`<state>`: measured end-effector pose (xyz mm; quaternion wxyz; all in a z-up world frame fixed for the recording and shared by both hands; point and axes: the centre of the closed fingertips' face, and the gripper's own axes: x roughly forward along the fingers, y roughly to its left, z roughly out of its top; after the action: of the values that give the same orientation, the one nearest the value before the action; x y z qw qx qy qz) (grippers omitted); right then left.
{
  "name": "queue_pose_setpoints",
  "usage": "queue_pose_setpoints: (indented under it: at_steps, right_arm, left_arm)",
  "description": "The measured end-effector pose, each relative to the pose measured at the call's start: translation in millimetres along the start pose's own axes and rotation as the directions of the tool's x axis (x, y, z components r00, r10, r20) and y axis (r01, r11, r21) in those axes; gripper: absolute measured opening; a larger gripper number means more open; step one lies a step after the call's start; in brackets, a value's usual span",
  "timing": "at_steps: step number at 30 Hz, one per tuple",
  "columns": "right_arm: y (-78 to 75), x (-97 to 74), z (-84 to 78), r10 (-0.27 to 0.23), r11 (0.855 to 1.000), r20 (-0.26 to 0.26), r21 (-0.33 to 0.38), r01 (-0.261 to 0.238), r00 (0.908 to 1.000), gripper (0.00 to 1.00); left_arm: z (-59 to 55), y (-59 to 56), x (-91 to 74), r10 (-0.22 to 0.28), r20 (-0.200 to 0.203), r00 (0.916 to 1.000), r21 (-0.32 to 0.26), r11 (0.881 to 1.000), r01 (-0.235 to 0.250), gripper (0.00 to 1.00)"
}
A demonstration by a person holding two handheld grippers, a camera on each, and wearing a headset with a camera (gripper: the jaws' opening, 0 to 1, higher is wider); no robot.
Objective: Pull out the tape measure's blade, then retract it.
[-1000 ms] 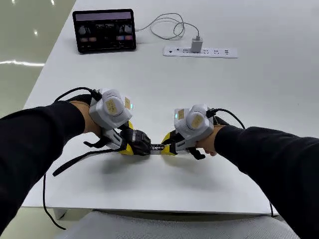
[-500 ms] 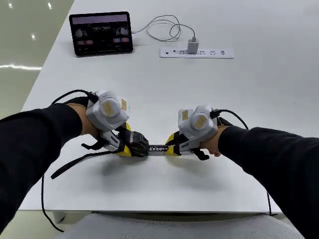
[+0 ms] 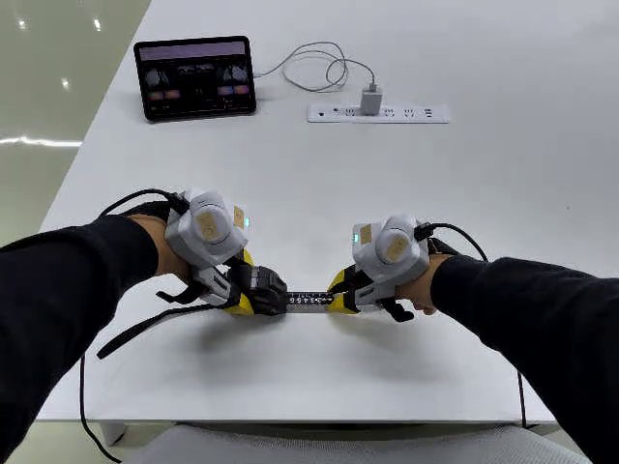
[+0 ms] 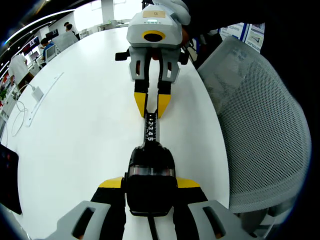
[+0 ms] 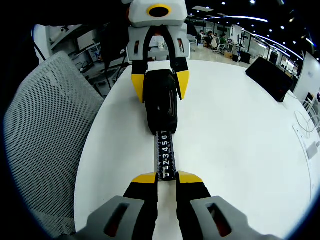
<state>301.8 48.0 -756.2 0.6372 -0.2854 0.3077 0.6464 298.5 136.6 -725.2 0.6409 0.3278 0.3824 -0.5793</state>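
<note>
- The tape measure [image 5: 161, 100] is a black case near the front edge of the white surface [image 3: 435, 193], straight before the person.
- The left gripper [image 4: 150, 182] holds this case: its 2 yellow-tipped fingers [image 4: 112, 182] press on the 2 sides of the case, with the case filling the space between them.
- The blade [image 4: 151, 130] comes out of the case toward the right gripper [image 5: 167, 178] as a short, straight strip. It lies level and about parallel to the front edge of the surface.
- The fingers of the right gripper are close together and pinch the free end of the blade between their yellow tips.
- In the right gripper view the printed numbers 2 to 7 can be read on the part of the blade between the 2 grippers.
- The 2 grippers point at each other, near but apart, joined only by the blade.
- The case and blade are low over the surface; I cannot tell if they touch it.
- At the far side a dark tablet [image 3: 196, 77] stands with its screen lit. To its right lies a white power strip [image 3: 419, 113] with a charger [image 3: 370, 100] plugged in, and a looped white cable [image 3: 319, 63] runs from the charger toward the tablet.
- A grey mesh chair [image 4: 260, 125] stands just beside the front edge of the surface.
</note>
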Motion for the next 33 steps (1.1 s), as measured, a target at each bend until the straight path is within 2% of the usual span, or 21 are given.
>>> queue_pose_setpoints:
  at_steps: [11, 19, 33]
  right_arm:
    - [-4.4, -12.5, -15.1, -0.02, 1.0, -0.015, 0.015, 0.02, 0.9997, 0.08]
    - [-2.9, -17.3, -19.1, -0.023, 1.0, -0.019, 0.019, 0.023, 0.9996, 0.08]
    - [-4.8, -26.9, -29.1, -0.021, 0.999, -0.019, 0.044, 0.022, 0.9996, 0.08]
  left_arm:
    - [-0.1, 1.0, 0.1, 0.003, 0.005, 1.0, -0.012, 1.0, -0.003, 0.32]
    - [-0.3, 2.6, 0.8, 0.01, 0.022, 0.9997, -0.015, 1.0, -0.01, 0.32]
    - [-0.7, 3.9, 1.8, 0.009, 0.027, 0.9996, -0.035, 0.999, -0.008, 0.32]
